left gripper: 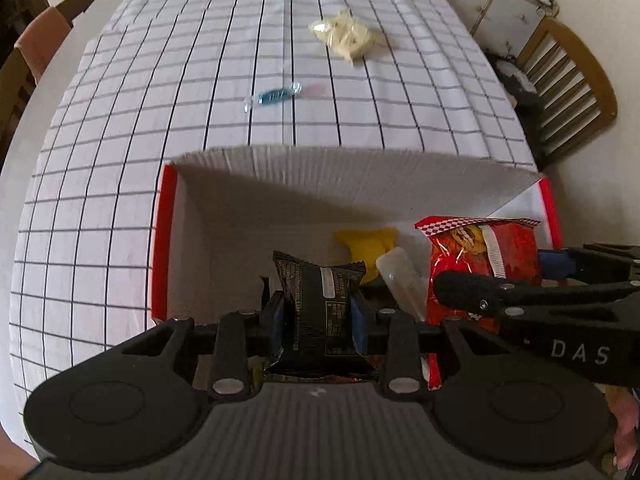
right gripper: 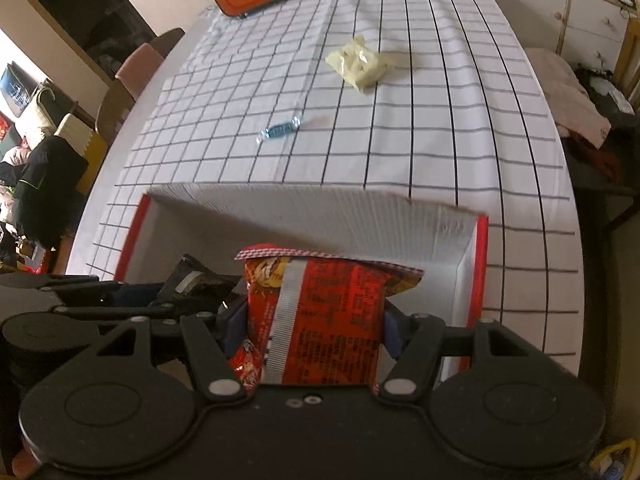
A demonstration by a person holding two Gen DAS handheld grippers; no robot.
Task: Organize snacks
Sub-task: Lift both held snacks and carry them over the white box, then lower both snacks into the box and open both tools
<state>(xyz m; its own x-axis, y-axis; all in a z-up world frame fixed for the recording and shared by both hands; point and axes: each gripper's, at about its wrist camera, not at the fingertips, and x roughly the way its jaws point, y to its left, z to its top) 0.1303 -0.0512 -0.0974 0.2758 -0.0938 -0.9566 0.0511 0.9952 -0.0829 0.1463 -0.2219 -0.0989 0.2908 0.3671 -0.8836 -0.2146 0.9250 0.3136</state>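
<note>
Red-edged box [left gripper: 164, 240] holds four snacks; two snacks lie on tablecloth [left gripper: 160, 80].

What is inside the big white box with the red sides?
Inside the box lie a yellow snack and a pale packet. The left hand-held gripper holds a black packet over it, the right hand-held gripper a red packet. They hide the floor beneath.

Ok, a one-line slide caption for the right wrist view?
Right claw holds a red snack packet over the red-and-white box.
</note>
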